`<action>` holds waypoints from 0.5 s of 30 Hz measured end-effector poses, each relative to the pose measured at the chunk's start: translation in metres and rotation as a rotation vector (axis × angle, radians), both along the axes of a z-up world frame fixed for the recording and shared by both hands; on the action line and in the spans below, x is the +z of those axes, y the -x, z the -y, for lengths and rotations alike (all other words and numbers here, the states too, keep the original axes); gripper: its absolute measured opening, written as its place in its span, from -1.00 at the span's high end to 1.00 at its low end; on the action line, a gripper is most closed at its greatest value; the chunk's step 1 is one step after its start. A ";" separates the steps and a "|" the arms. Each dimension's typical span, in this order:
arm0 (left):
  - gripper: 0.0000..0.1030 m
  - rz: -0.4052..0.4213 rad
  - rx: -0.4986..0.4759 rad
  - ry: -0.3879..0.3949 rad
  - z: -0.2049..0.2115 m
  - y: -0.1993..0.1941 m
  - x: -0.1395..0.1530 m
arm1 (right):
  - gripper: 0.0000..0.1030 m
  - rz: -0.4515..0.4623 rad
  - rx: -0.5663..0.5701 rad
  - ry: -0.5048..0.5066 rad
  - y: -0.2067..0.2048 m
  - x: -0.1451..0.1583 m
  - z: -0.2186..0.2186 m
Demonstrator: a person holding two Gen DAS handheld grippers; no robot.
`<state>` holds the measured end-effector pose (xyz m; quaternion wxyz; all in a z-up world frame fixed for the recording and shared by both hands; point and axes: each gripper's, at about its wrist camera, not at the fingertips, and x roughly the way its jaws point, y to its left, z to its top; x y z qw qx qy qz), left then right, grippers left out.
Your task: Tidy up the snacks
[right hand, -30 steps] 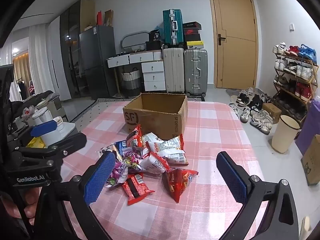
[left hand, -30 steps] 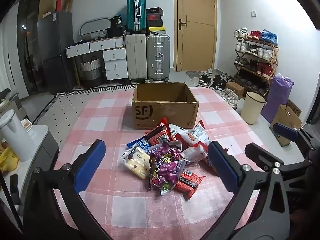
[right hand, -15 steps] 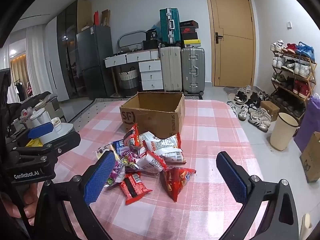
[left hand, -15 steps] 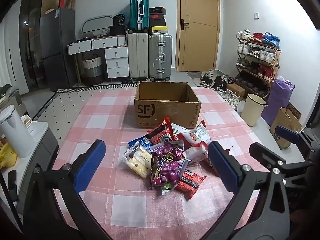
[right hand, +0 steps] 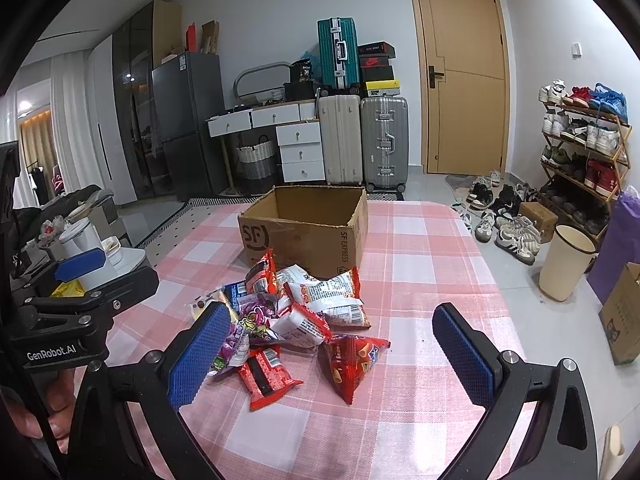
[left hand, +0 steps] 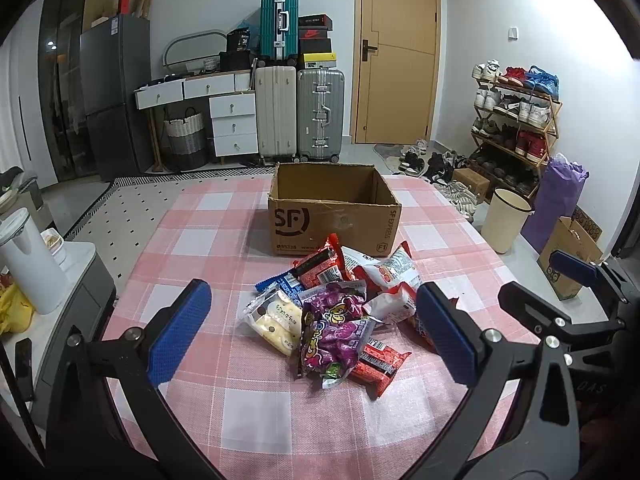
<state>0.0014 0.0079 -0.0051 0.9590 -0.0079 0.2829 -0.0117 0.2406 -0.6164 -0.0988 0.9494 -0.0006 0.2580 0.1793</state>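
Observation:
A pile of snack packets (left hand: 340, 304) lies on the pink checked table (left hand: 248, 416), in front of an open, empty SF cardboard box (left hand: 334, 216). The pile holds a purple candy bag (left hand: 334, 332), a pale bun packet (left hand: 274, 322), red wafer packs (left hand: 378, 364) and white chip bags (left hand: 394, 272). My left gripper (left hand: 316, 336) is open and empty, hovering just short of the pile. My right gripper (right hand: 332, 356) is open and empty, above a red chip bag (right hand: 350, 360) at the pile's near right. The box also shows in the right wrist view (right hand: 308, 232).
A white kettle (left hand: 28, 260) stands on a side unit left of the table. On the floor to the right are a cream bin (left hand: 506, 220), a purple bag (left hand: 554, 200), a paper bag (left hand: 568, 256) and a shoe rack (left hand: 516, 120). Suitcases (left hand: 300, 112) stand behind.
Both views have shifted slightly: the pile and box sit a little nearer and lower in frame. Both grippers stay open and nothing on the table has moved.

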 end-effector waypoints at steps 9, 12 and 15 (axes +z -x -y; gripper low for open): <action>-0.98 -0.001 -0.001 -0.001 0.001 0.001 -0.001 | -1.00 0.003 -0.001 0.000 0.001 0.001 0.000; -0.98 -0.011 -0.006 0.013 0.001 0.002 -0.001 | -1.00 0.000 -0.002 0.000 0.001 0.002 0.000; -0.98 -0.009 -0.005 0.014 0.002 0.002 -0.001 | -1.00 0.003 -0.003 0.001 0.001 0.001 0.000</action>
